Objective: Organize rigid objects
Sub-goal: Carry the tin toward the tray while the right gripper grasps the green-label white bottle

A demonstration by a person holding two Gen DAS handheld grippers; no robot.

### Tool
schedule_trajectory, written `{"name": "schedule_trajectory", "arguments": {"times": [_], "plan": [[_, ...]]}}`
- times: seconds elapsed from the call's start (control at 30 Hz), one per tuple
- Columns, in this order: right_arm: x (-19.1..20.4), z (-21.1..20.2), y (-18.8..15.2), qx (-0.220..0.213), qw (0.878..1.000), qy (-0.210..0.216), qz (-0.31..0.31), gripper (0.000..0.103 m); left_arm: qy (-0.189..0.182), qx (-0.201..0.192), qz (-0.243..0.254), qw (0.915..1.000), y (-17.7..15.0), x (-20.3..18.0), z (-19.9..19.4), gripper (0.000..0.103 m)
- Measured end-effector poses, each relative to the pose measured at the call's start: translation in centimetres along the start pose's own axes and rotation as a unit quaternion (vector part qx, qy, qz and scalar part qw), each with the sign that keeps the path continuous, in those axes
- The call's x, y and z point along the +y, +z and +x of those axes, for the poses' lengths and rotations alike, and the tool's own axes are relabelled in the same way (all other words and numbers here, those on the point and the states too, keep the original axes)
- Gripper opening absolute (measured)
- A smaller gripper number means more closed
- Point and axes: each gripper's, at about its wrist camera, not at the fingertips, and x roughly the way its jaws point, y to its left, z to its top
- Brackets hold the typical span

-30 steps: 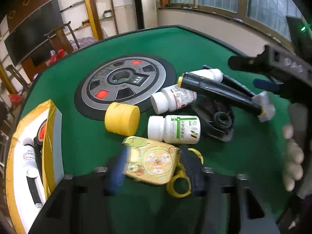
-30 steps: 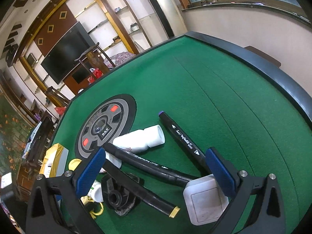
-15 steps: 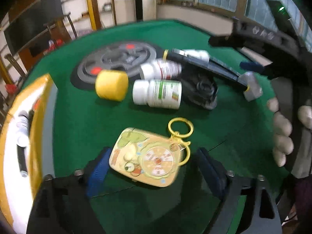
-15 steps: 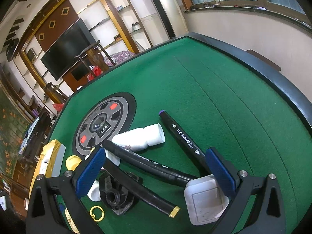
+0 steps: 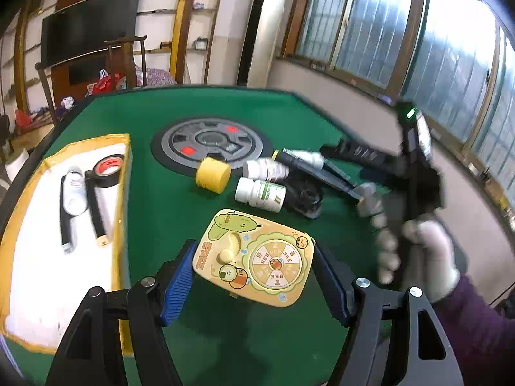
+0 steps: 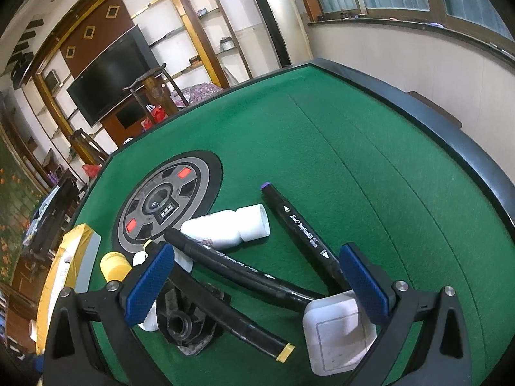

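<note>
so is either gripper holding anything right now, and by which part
The left gripper holds the yellow toy by its two side edges, one finger on each side. The right gripper is open over the markers and holds nothing.

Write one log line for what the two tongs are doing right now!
left tongs: shut on bee toy, lifted | right tongs: open over markers | tray: left of toy

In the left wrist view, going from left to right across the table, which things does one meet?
White bottle in the box → black tape roll → yellow cap → cartoon tin between the left tongs → black markers → gloved hand holding the right tongs.
</note>
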Motion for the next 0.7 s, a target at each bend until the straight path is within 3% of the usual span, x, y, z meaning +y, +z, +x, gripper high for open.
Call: {"name": "schedule_trajectory", "arguments": {"times": [0.17, 0.3, 0.47, 0.6, 0.7], "plan": [[1.1, -0.9, 0.1, -0.006, 1.0, 0.008, -0.019, 0.103, -0.018, -0.023, -0.009, 0.9995, -0.3, 0.8, -2.6, 0.074], [4.8, -3.0, 0.2, 0.011, 0.995, 0.043, -0.092, 0.103, -0.015, -0.036, 0.0, 0.9992, -0.8, 1.1, -3.4, 0.074], [11.3, -2.0, -1.3, 0.106, 0.962, 0.092, -0.234, 0.101, -0.016, -0.039, -0.01, 0.9991, -1.5, 2.1, -3.5, 0.074], [14.6, 0.5, -3.1, 0.14, 0.938, 0.057, -0.312, 0.08, -0.009, -0.047, -0.023, 0.9986, -2.0, 3.5, -4.7, 0.074], [15.6, 2.5, -4.0, 0.16, 0.929, 0.039, -0.332, 0.077, 0.002, -0.051, -0.033, 0.9982, -2.3, 4.9, -5.4, 0.074]]}}
